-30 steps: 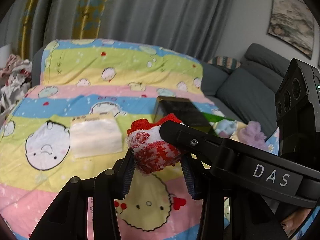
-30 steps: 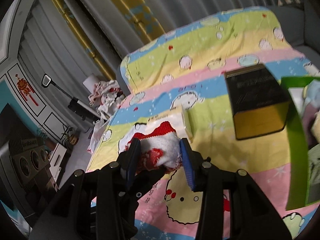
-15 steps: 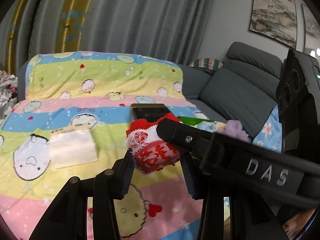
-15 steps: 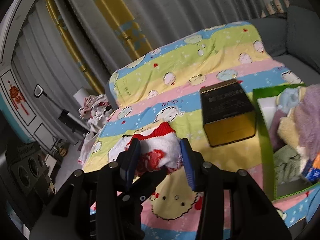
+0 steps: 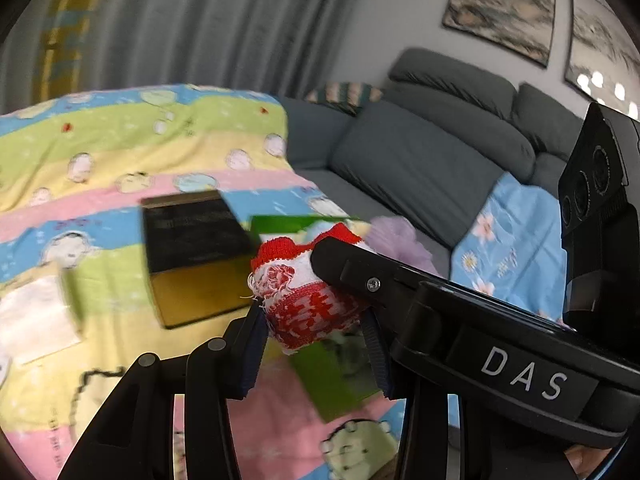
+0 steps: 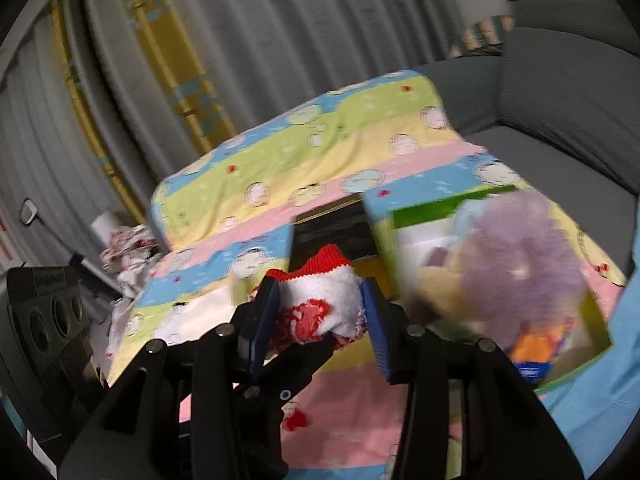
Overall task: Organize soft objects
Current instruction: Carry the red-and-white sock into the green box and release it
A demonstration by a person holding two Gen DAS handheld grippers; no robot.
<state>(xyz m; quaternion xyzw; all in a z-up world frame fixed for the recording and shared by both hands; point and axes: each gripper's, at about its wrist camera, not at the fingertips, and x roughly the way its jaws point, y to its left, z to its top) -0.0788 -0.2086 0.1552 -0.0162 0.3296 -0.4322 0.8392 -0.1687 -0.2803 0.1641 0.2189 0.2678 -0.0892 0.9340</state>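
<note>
A balled red and white knitted sock (image 5: 308,300) hangs above the striped cartoon blanket (image 5: 120,152), and both grippers grip it. In the left wrist view my left gripper (image 5: 314,332) is shut on its lower part, and the right gripper's black finger (image 5: 380,280) crosses over its top. In the right wrist view my right gripper (image 6: 320,320) pinches the sock (image 6: 320,304) between blue pads. Just right of it lies a green box (image 6: 496,196) holding a fluffy purple item (image 6: 520,264) and other soft things.
A black and gold box (image 5: 192,248) stands on the blanket left of the green box (image 5: 280,224). A white tissue pack (image 5: 32,320) lies at the far left. A grey sofa (image 5: 420,160) runs behind and to the right. Speakers (image 6: 52,320) stand on the floor at left.
Both grippers have swept to the right together with the sock held between them. The green box and the sofa have come closer into view; the tissue pack has slid to the left edge.
</note>
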